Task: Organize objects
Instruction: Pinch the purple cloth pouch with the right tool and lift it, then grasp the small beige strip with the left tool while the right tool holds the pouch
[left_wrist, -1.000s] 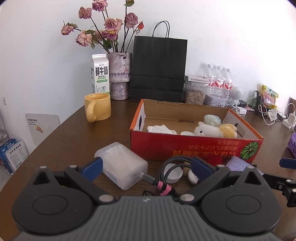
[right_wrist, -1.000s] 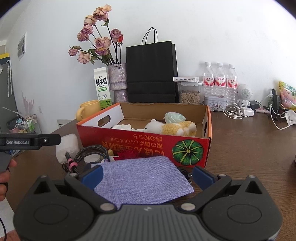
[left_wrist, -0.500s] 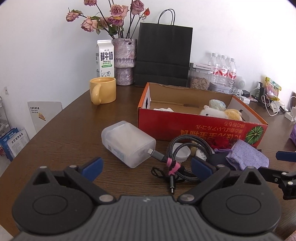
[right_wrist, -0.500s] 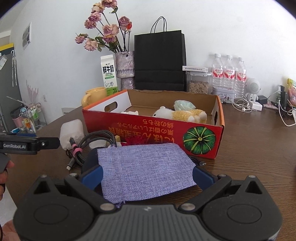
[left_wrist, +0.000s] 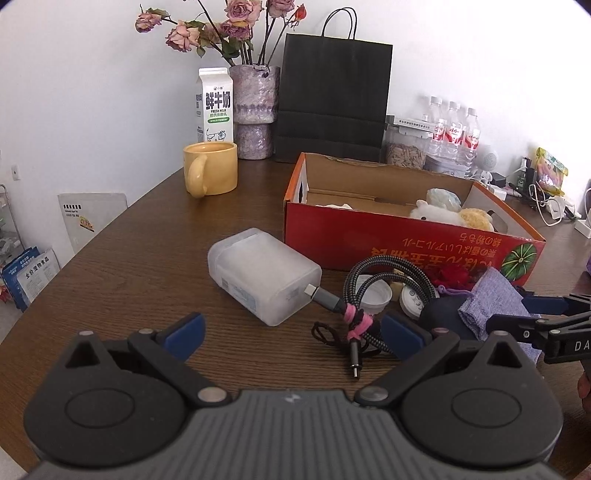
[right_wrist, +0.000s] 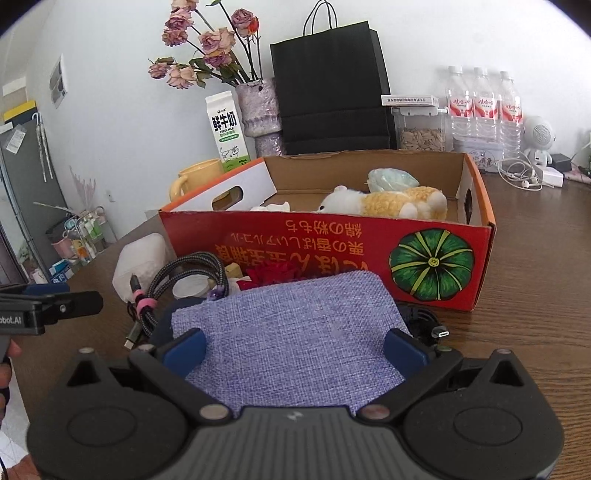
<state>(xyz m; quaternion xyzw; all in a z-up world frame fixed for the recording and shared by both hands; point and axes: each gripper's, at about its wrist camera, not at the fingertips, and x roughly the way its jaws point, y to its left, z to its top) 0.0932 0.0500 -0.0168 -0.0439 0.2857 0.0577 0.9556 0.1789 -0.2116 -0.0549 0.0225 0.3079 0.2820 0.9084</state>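
while the clutter in front of the box lies where it lay a second ago, both grippers have drawn back toward the near edge of the table (left_wrist: 140, 258), so more bare wood now shows ahead of them. the left gripper (left_wrist: 291, 334) has its jaws wide open with nothing between them; a second ago the translucent white power bank (left_wrist: 264, 275) sat right at its left finger, and now it lies clear ahead, apart from both fingers. the braided cable (left_wrist: 373, 291), plugged into the power bank and tied with a pink band, coils to its right, just ahead of the right finger. the right gripper (right_wrist: 295, 349) is also spread open, its fingers either side of the near end of the purple cloth pouch (right_wrist: 295, 328); whether they touch the cloth i cannot tell. the pouch lies flat on the table just near of the red cardboard box (right_wrist: 332, 251), which already holds a plush toy (right_wrist: 384, 203) toward its far right. judging from this, nothing is gripped yet: the retreat reads as lining up, and the pile of loose items near the box front is yet to go in.
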